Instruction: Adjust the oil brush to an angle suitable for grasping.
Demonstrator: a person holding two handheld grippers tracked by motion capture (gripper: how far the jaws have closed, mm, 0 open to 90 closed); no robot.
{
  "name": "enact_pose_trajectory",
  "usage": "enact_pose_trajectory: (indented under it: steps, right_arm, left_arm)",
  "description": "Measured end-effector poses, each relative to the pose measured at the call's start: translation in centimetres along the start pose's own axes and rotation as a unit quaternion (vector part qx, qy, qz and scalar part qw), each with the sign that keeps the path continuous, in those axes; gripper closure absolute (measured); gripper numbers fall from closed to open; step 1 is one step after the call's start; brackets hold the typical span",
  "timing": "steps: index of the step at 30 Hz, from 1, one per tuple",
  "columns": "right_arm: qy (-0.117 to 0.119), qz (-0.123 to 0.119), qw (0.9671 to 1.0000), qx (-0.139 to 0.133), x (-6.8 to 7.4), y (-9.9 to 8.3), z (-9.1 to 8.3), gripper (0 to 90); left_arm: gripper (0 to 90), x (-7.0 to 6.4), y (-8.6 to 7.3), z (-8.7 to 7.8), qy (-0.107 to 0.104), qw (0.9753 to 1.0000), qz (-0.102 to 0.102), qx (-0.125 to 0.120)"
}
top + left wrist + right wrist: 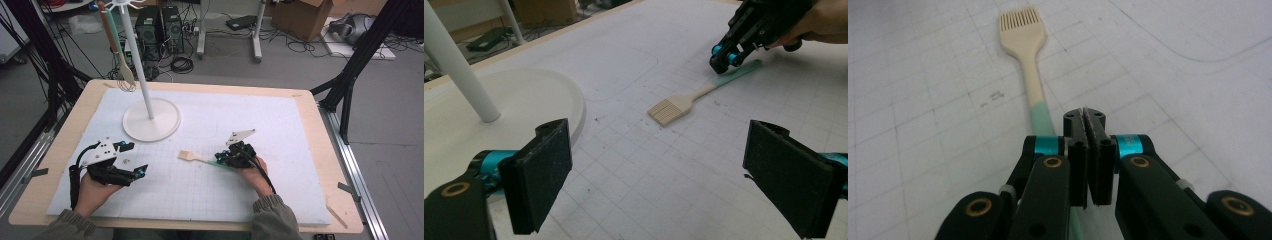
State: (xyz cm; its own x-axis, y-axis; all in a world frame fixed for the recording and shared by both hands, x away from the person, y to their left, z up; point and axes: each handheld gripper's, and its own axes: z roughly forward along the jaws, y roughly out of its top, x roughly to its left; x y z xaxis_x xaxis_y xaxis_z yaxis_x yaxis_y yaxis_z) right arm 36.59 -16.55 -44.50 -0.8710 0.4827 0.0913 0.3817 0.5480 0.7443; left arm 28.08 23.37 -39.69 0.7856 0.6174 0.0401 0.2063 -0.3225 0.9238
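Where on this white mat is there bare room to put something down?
The far right of the mat, beyond the right gripper, is bare, as is the near strip between the two forearms. It is crowded at far left by the stand's round base, and mid-mat around the brush.

- The light was even and soft, with faint shadows only.
- The white mat (210,185) looked bright but without strong glare.
- In the right gripper view, the near jaws were slightly blurred; the brush (1023,30) looked soft.
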Motion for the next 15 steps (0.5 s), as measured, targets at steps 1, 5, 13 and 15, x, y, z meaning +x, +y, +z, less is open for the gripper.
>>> enact_pose_trajectory:
  steps: [1, 5, 13, 15]
  right_arm:
    - [0.001, 0.002, 1.0000, 0.002, 0.1, 0.2, 0.1, 88.4]
    - [0.007, -0.018, 0.9998, 0.008, 0.7, 1.0, 1.2, 89.1]
    - [0.026, -0.021, 0.9994, 0.009, 1.0, 1.1, 1.4, 89.1]
    - [0.032, -0.023, 0.9992, 0.011, 1.1, 1.2, 1.5, 89.1]
  left_arm:
    - [12.7, 0.0, 0.0, 0.0, 0.000, 1.0000, 0.003, 0.000]
    - [12.7, -0.1, 0.0, 0.0, -0.002, 1.0000, 0.001, 0.001]
    - [12.7, 0.0, 0.0, -0.1, -0.003, 1.0000, 0.002, -0.001]
    - [12.7, -0.1, 0.0, -0.1, -0.003, 1.0000, 0.002, -0.001]
